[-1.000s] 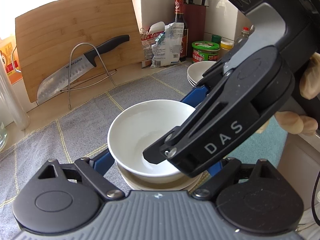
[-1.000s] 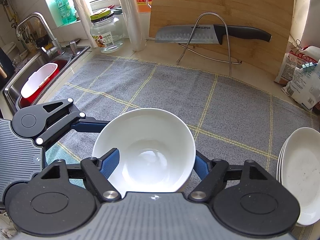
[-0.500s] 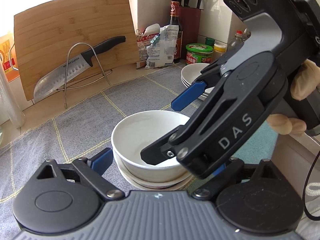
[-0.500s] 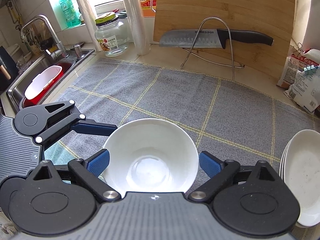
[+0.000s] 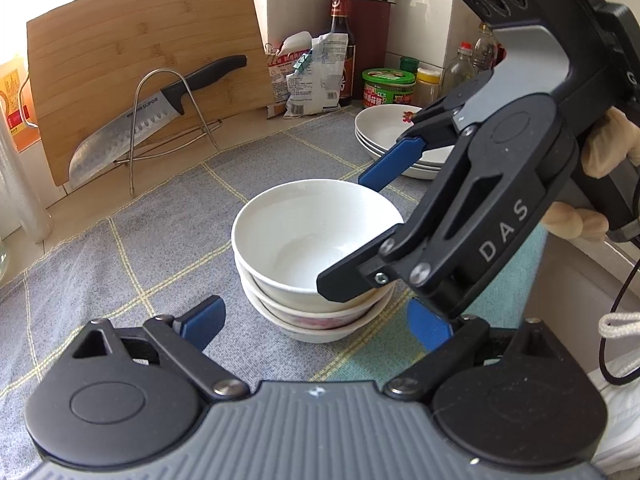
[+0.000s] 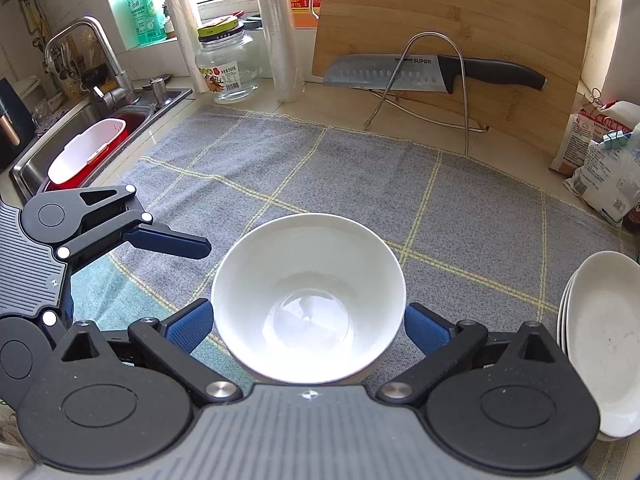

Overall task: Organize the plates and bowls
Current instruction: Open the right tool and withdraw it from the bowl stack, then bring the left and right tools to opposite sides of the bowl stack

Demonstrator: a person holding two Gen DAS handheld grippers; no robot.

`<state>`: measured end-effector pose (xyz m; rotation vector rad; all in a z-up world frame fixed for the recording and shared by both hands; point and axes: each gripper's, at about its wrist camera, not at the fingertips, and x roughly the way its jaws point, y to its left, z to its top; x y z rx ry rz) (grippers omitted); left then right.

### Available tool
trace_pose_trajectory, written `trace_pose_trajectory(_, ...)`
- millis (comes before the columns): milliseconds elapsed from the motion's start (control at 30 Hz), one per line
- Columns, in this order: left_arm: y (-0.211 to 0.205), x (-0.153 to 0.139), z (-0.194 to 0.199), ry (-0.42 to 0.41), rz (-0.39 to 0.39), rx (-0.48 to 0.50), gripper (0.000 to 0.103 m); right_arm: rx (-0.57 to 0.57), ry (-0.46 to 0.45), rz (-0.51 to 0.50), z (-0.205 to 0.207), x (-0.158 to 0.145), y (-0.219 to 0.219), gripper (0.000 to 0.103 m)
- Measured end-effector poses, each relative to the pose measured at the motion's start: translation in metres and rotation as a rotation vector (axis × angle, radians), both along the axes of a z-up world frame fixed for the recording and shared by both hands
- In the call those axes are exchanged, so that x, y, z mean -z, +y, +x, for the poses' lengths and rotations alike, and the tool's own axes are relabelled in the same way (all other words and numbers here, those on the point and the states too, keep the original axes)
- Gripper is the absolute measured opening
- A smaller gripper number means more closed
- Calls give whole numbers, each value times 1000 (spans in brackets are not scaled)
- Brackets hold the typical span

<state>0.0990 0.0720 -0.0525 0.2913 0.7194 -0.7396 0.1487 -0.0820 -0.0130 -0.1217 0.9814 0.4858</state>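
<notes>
Glossy white round ceramic bowl (image 6: 308,300) atop nested bowls, centred between wide-spread right gripper (image 6: 307,326); left gripper (image 5: 316,322) likewise wide, nearby.

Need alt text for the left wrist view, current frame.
A stack of white bowls sits on a grey checked mat between the open left gripper and the open right gripper above it. Stacked plates, knife and cutting board stand behind.

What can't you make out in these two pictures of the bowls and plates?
- Stack of bowls: the right wrist view shows only the top bowl; it covers those beneath.
- Stack of plates: cut by the right edge in the right wrist view, partly behind the right gripper in the left wrist view.
- Red mark on the top plate: too small to identify.
</notes>
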Motion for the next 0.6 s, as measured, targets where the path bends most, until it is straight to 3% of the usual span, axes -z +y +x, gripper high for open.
trace_pose_trajectory(367,16,19,8,41,18,24,97,6,-16,24,-22,-6,-16,103)
trace_pose_trajectory(600,20,37,19,75,65,48,97,12,6,-43,-34,14,-18,103)
